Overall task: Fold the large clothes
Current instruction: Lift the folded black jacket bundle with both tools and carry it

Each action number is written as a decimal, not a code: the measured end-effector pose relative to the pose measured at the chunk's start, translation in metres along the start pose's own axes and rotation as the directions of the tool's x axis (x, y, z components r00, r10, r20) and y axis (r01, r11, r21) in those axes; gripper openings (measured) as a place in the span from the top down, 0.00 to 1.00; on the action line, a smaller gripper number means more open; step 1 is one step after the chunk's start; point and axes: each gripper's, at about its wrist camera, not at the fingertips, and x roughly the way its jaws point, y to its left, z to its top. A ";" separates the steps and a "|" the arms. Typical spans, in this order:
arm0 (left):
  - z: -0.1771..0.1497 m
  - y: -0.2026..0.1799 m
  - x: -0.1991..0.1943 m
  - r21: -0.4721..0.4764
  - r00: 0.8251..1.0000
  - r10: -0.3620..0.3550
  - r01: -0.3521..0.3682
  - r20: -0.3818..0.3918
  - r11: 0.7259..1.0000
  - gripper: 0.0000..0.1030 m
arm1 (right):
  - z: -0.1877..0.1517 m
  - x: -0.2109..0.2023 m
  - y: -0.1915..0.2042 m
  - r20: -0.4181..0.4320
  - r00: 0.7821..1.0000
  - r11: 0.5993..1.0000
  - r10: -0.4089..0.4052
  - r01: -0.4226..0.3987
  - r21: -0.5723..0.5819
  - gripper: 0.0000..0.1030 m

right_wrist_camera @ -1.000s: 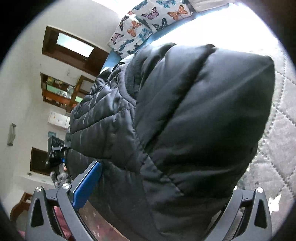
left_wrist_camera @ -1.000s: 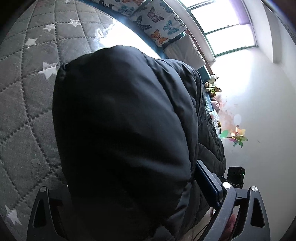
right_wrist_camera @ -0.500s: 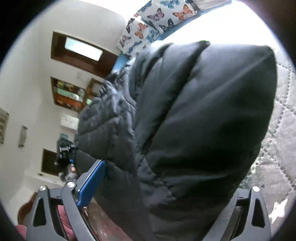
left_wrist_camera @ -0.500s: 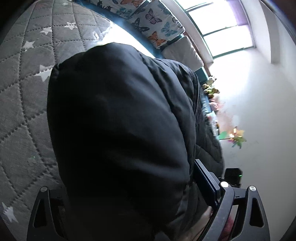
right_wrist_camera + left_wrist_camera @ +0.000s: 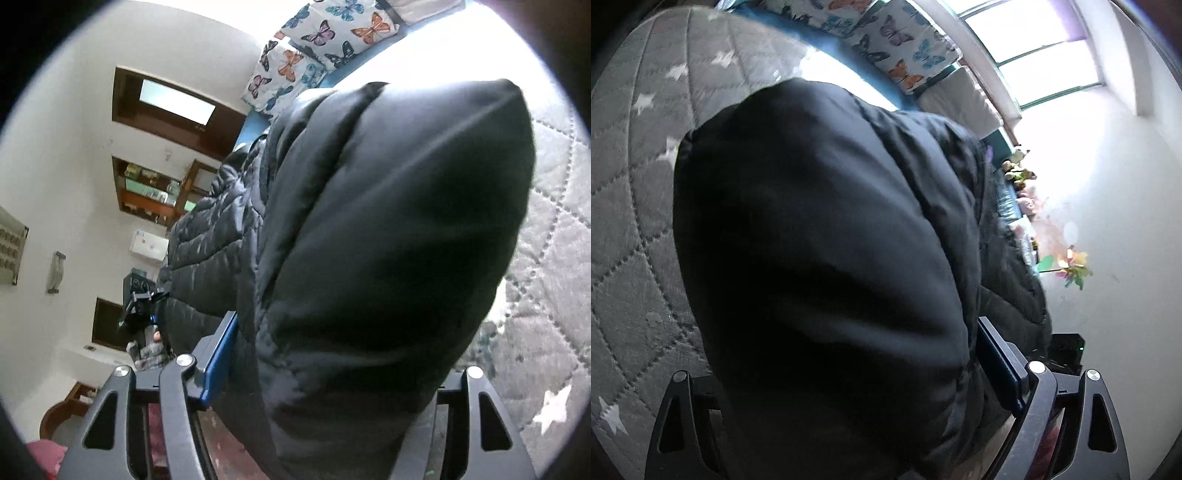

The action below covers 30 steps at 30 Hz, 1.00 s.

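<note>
Over the quilted bed point(image 5: 635, 177), left gripper point(image 5: 849, 413) and right gripper point(image 5: 332, 398) each pinch the black puffer jacket point(image 5: 820, 240): bulky, light, slippery. Better to grip the seams.

The jacket point(image 5: 820, 266) is black, its body stitched in narrow quilted rows that catch a grey sheen. Under it lies a grey bedcover point(image 5: 631, 192) – diamond-quilted, dotted with white stars. The pillows point(image 5: 314, 48) are white with orange, pink and blue butterflies, beside a blue sheet point(image 5: 251, 125). Each gripper frame is black with a blue pad point(image 5: 219, 354) – and a pinwheel point(image 5: 1067, 266) shows yellow, green and pink against the white wall point(image 5: 1115, 184)
</note>
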 end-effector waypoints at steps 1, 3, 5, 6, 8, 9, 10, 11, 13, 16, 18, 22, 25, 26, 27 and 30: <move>0.002 0.003 0.003 -0.009 1.000 -0.008 0.008 -0.008 1.000 0.06 | 0.001 0.002 -0.002 -0.002 1.000 1.000 0.003 -0.003 0.004 0.32; 0.003 0.008 0.006 -0.022 0.999 -0.030 0.030 -0.022 0.999 0.02 | 0.004 0.007 -0.007 -0.008 1.000 1.000 0.014 -0.013 0.021 0.29; 0.005 0.010 0.008 -0.036 0.998 -0.056 0.055 -0.027 0.998 0.00 | 0.004 0.006 -0.014 -0.008 1.000 0.999 0.029 -0.029 0.031 0.28; 0.006 0.008 0.009 -0.037 0.998 -0.055 0.053 -0.033 0.998 0.00 | 0.005 0.007 -0.013 -0.008 1.000 0.999 0.029 -0.029 0.031 0.26; 0.008 0.002 0.011 -0.039 0.999 -0.026 0.025 -0.031 0.999 0.00 | 0.004 0.007 -0.011 -0.001 1.000 0.999 0.017 -0.017 0.029 0.25; 0.007 -0.001 0.010 -0.038 1.000 -0.011 0.010 -0.024 0.999 0.00 | 0.003 0.007 -0.011 0.003 1.000 1.000 0.012 -0.012 0.028 0.27; 0.006 -0.006 0.008 -0.031 1.000 0.010 -0.010 -0.009 0.999 0.03 | 0.001 0.004 -0.011 0.013 1.000 0.999 0.012 -0.012 0.031 0.28; 0.004 -0.011 0.006 -0.022 1.000 0.018 -0.018 0.006 1.000 0.06 | -0.001 0.001 -0.009 0.022 1.000 0.999 0.013 -0.013 0.029 0.34; -0.001 -0.025 -0.005 0.016 0.997 0.045 -0.046 0.058 0.999 0.18 | -0.003 -0.008 0.002 0.050 0.999 1.000 0.002 -0.002 -0.010 0.46; -0.004 -0.047 -0.012 0.059 0.993 0.063 -0.069 0.096 0.996 0.29 | -0.004 -0.022 0.024 0.084 0.996 0.996 -0.040 0.046 -0.077 0.52; -0.009 -0.069 -0.013 0.097 0.993 0.052 -0.062 0.108 0.993 0.33 | -0.004 -0.035 0.035 0.112 0.992 0.991 -0.063 0.076 -0.115 0.55; -0.021 -0.115 -0.003 0.165 0.996 -0.002 -0.012 0.084 0.986 0.37 | -0.003 -0.077 0.045 0.179 0.979 0.979 -0.100 0.129 -0.160 0.57; -0.021 -0.155 0.022 0.205 0.998 -0.033 0.021 0.052 0.979 0.37 | -0.006 -0.118 0.046 0.225 0.963 0.965 -0.146 0.189 -0.180 0.57; -0.023 -0.174 0.038 0.219 0.998 -0.046 0.038 0.032 0.975 0.37 | -0.007 -0.130 0.045 0.240 0.957 0.961 -0.165 0.211 -0.180 0.57; -0.022 -0.190 0.049 0.229 0.998 -0.053 0.048 0.017 0.972 0.37 | -0.008 -0.142 0.043 0.252 0.951 0.957 -0.182 0.230 -0.178 0.58; -0.023 -0.232 0.084 0.263 0.996 -0.077 0.083 -0.034 0.961 0.37 | -0.010 -0.178 0.033 0.290 0.929 0.947 -0.232 0.283 -0.150 0.58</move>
